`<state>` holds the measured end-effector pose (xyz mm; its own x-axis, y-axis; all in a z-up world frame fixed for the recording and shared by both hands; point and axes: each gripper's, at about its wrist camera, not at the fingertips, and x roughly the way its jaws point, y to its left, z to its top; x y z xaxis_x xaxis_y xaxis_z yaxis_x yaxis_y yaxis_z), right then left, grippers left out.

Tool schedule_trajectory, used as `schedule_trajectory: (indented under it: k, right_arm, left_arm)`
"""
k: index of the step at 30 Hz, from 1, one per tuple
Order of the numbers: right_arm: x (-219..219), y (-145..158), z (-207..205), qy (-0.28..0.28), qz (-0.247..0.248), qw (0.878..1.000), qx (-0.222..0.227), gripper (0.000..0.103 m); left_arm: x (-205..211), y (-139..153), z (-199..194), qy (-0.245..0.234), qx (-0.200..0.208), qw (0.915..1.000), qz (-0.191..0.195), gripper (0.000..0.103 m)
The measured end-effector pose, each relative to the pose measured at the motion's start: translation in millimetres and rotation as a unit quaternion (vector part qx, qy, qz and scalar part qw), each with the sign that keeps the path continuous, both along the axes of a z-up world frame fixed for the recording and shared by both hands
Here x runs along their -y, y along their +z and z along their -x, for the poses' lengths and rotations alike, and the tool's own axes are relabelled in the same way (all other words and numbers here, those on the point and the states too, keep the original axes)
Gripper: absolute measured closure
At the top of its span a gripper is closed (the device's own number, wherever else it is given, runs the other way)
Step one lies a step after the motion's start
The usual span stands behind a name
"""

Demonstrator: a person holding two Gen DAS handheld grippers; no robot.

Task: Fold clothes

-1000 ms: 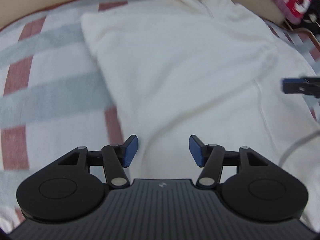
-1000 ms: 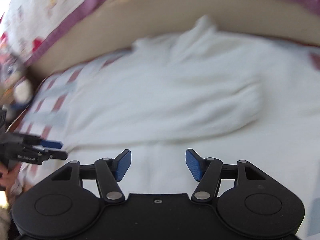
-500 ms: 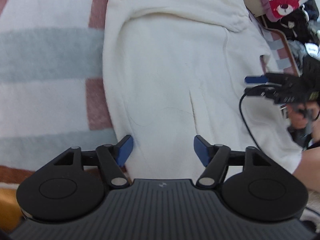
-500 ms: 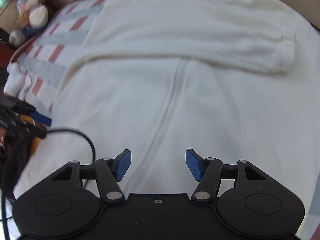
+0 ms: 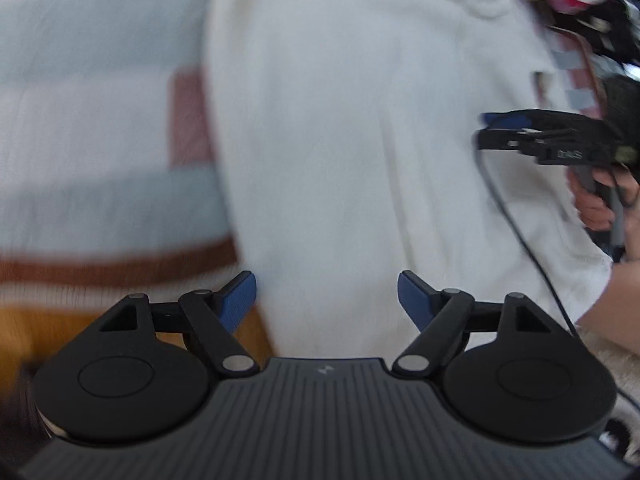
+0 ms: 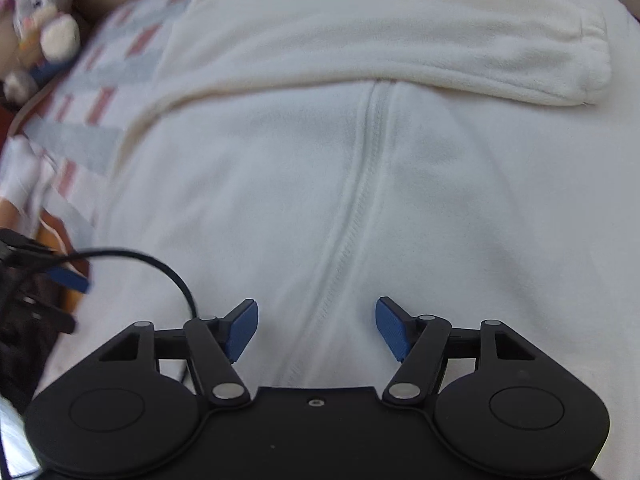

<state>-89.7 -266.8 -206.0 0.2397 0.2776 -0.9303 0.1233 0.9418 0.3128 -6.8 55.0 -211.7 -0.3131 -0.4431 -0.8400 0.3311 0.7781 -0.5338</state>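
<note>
Looking down through both wrist cameras, I have the fleece spread flat on the bed, over a striped blanket, with one sleeve already folded across the chest and its cuff lying near the far right edge. My left gripper hangs over the lower left border of the garment; its jaws have just been opening and stand wide with nothing between them. My right gripper sits above the zip seam near the hem, jaws also just widened and empty. I judge this cloth thick, soft and light: it will sag and drape instead of holding a crease, and the plush pile should give the pads good friction, so slipping is not my worry. Bunching is. A pinch in the middle of the panel would only raise a tent of one layer. I would take hold at the hem corners, one per hand, biting through both layers at the edge. The cable trailing across the cloth near my right jaws could snag the fold.
</note>
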Motion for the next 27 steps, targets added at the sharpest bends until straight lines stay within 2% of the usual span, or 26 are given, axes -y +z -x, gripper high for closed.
schedule_trajectory:
  k: [2,4,8,9,11,13,15,16,17,18,21,23,25,27]
  right_arm:
    - [-1,-1,2,-0.009,0.0,1.0,-0.015,0.031]
    - [-3,-3,3,-0.016,-0.002,0.999,-0.029,0.028]
    - [-7,-6,5,-0.016,-0.009,0.999,-0.037,0.021]
    - [-7,-6,5,-0.015,-0.009,0.999,-0.035,0.02]
    - [-7,-6,6,-0.013,-0.011,0.999,-0.033,0.019]
    - [-6,-5,8,-0.009,-0.013,0.999,-0.031,0.019]
    - [-5,-5,10,-0.003,-0.015,0.999,-0.029,0.017]
    - [-5,-5,11,0.001,-0.017,0.999,-0.027,0.017]
    - [-5,-5,12,0.007,-0.019,0.999,-0.027,0.015]
    - [-4,-4,13,0.017,-0.022,0.999,-0.028,0.015]
    - [-6,-5,15,0.049,-0.03,0.998,-0.039,0.015]
    - [-7,-6,17,0.063,-0.048,0.995,-0.056,0.015]
    - [-11,-4,21,0.089,-0.057,0.992,-0.066,0.015]
    - [-9,-1,27,0.096,-0.083,0.989,-0.079,0.016]
  left_arm:
    - [-8,-2,0,0.023,-0.018,0.9995,-0.008,0.025]
    - [-11,-2,0,0.041,-0.029,0.9987,0.0,0.025]
    - [-3,-2,4,0.042,-0.037,0.9981,0.023,0.025]
    - [0,-4,7,0.04,-0.037,0.9983,0.018,0.025]
    - [3,-9,12,0.055,-0.045,0.9975,0.003,0.016]
    - [3,-16,17,0.075,-0.06,0.9953,-0.004,0.016]
    - [3,-19,25,0.089,-0.084,0.9924,0.017,0.027]
    - [6,-16,28,0.078,-0.078,0.9935,0.03,0.056]
    - [12,-7,32,0.056,-0.054,0.9962,0.04,0.078]
    - [20,6,36,0.027,-0.024,0.9983,0.046,0.086]
    - [39,48,47,-0.044,0.074,0.995,0.049,0.091]
    - [41,75,51,-0.065,0.12,0.9893,0.051,0.092]
    - [33,96,52,-0.071,0.146,0.9856,0.047,0.093]
    - [20,108,55,-0.064,0.152,0.9856,0.038,0.095]
